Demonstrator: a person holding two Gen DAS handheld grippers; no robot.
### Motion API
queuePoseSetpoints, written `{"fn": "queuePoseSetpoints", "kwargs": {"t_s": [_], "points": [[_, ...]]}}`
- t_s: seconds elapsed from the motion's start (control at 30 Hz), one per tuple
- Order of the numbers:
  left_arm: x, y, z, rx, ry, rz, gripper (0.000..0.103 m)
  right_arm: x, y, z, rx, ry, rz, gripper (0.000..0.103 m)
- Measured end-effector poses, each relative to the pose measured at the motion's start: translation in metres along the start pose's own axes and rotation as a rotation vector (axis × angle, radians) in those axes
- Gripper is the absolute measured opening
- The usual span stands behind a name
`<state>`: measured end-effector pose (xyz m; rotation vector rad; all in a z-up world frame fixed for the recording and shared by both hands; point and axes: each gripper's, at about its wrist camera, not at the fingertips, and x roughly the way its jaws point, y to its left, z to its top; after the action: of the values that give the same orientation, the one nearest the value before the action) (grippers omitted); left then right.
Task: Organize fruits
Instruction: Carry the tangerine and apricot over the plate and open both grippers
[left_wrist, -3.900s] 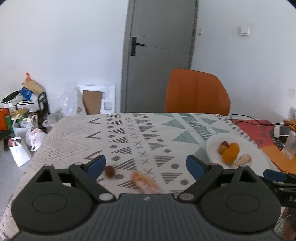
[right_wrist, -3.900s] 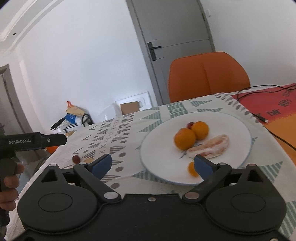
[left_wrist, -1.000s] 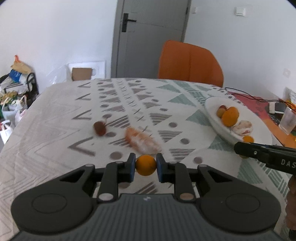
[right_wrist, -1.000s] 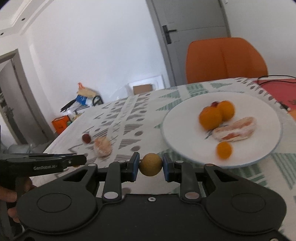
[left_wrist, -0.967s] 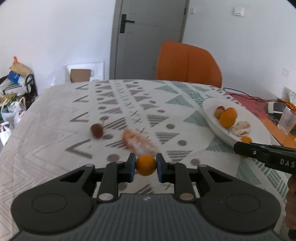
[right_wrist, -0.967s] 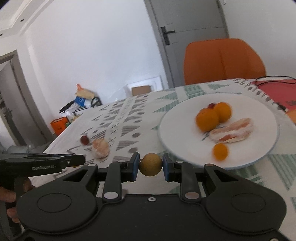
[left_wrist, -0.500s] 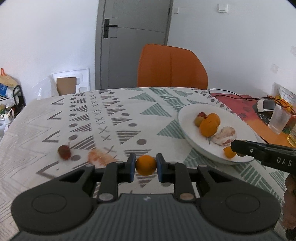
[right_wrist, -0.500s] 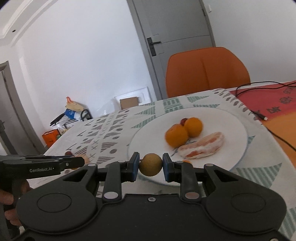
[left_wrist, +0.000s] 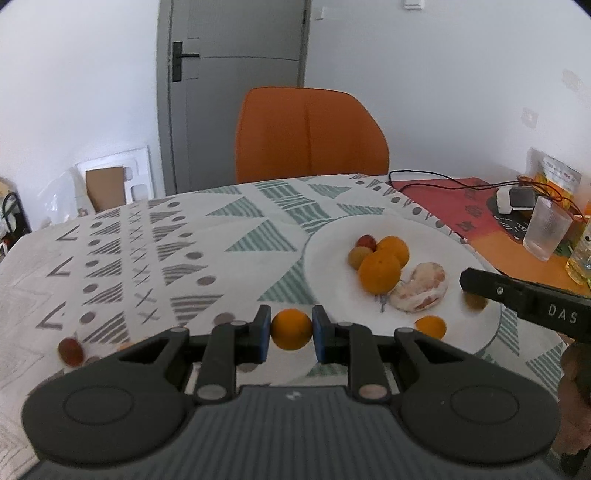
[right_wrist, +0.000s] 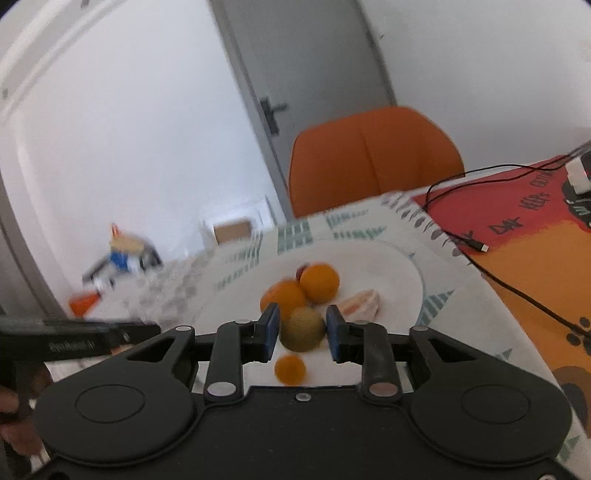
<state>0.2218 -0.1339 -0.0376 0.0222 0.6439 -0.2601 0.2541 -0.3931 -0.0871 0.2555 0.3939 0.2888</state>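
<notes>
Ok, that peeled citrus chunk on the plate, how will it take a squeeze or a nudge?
The peeled citrus chunk looks soft and pith-covered, so a firm pinch would probably crush it or split segments. Its lumpy, flattish shape suggests it will slide rather than roll on the white plate, unlike the round oranges beside it.

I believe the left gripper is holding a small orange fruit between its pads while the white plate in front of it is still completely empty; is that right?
Not quite. The left gripper does hold the small orange fruit between its pads, but the white plate is not empty: the left wrist view shows two oranges, a peeled citrus piece and several smaller fruits lying on it.
</notes>
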Motion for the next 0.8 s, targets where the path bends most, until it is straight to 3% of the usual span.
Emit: {"fn": "queuePoseSetpoints", "kwargs": {"t_s": [0.2, 0.57, 0.8], "points": [[0.013, -0.017, 0.012, 0.033, -0.002, -0.016, 0.022, 0.008, -0.008, -0.004, 0.015, 0.031, -0.023, 0.032], [0.034, -0.04, 0.022, 0.058, 0.019, -0.049, 0.022, 0.001, -0.007, -0.003, 0.006, 0.022, -0.004, 0.044], [0.026, -0.038, 0.026, 0.046, 0.018, -0.013, 0.029, 0.002, -0.003, -0.004, -0.003, 0.039, 0.006, 0.051]]}}
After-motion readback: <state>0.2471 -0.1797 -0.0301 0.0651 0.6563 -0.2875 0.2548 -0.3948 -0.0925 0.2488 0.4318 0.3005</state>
